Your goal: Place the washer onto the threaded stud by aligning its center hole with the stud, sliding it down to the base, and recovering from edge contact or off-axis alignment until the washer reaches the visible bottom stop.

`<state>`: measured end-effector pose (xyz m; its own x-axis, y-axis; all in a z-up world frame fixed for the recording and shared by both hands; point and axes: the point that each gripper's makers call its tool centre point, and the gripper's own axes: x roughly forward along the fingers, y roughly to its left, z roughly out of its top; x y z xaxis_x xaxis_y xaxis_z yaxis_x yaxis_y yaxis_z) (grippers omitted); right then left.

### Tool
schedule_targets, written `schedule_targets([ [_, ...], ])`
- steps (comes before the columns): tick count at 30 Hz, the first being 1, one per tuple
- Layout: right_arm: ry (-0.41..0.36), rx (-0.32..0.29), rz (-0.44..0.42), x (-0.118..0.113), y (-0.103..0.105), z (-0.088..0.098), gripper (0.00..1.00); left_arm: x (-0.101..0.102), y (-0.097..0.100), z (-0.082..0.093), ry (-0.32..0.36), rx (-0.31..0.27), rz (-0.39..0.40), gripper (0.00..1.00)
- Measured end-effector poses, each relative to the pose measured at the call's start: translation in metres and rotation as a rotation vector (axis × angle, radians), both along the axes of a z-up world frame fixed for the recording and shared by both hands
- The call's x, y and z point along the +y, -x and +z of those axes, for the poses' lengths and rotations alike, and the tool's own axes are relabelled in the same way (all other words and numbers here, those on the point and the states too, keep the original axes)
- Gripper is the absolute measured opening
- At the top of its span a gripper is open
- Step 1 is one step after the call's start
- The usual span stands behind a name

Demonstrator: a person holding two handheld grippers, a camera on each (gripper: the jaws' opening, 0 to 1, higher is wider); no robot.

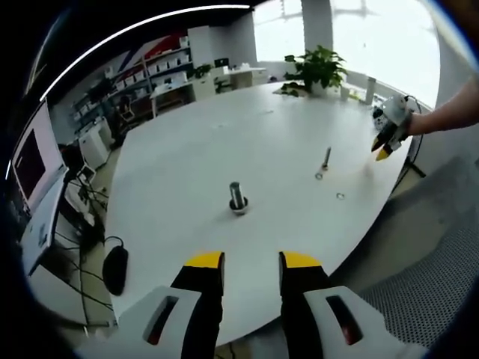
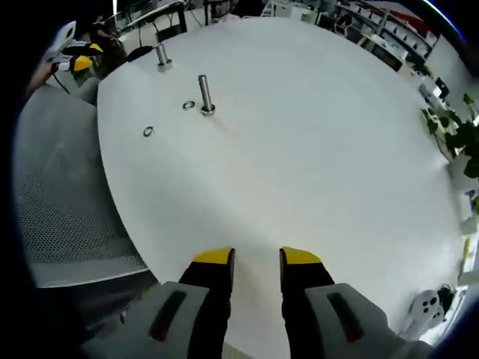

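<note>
Jaws of right gripper [image 2: 257,258] slightly parted, empty; left gripper [image 1: 251,262] likewise. Ahead across table [image 2: 314,149]: upright stud [image 2: 203,94], washer [image 2: 188,105] flat beside it, second washer [image 2: 148,132] nearer edge. Left gripper nearer stud.

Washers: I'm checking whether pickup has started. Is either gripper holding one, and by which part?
Nothing is held. The left gripper and right gripper are open and empty; both washers lie on the table.

white table [image 2: 299,149], yellow-tipped black fingers [image 2: 213,262], silver stud [image 2: 203,93]
</note>
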<state>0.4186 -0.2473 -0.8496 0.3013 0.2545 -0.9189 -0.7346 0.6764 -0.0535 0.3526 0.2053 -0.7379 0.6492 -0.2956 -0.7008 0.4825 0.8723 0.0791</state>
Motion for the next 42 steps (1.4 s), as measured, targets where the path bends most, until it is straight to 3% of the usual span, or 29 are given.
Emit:
schedule_targets([
  [22, 0.038, 0.001, -0.203, -0.103, 0.009, -0.003, 0.27, -0.005, 0.006, -0.012, -0.029, 0.060, -0.036, 0.27],
  [33, 0.039, 0.035, -0.232, -0.098, 0.004, -0.018, 0.27, -0.005, 0.008, -0.014, -0.033, 0.071, -0.041, 0.27],
  [38, 0.033, 0.031, -0.247, -0.098, -0.006, -0.017, 0.26, -0.004, 0.008, -0.016, -0.034, 0.073, -0.042, 0.27],
  [41, 0.035, 0.044, -0.255, -0.100, -0.007, -0.018, 0.25, -0.005, 0.008, -0.015, -0.032, 0.071, -0.044, 0.27],
  [42, 0.011, 0.076, -0.284, -0.097, -0.004, -0.019, 0.24, -0.005, 0.008, -0.015, -0.031, 0.072, -0.044, 0.27],
])
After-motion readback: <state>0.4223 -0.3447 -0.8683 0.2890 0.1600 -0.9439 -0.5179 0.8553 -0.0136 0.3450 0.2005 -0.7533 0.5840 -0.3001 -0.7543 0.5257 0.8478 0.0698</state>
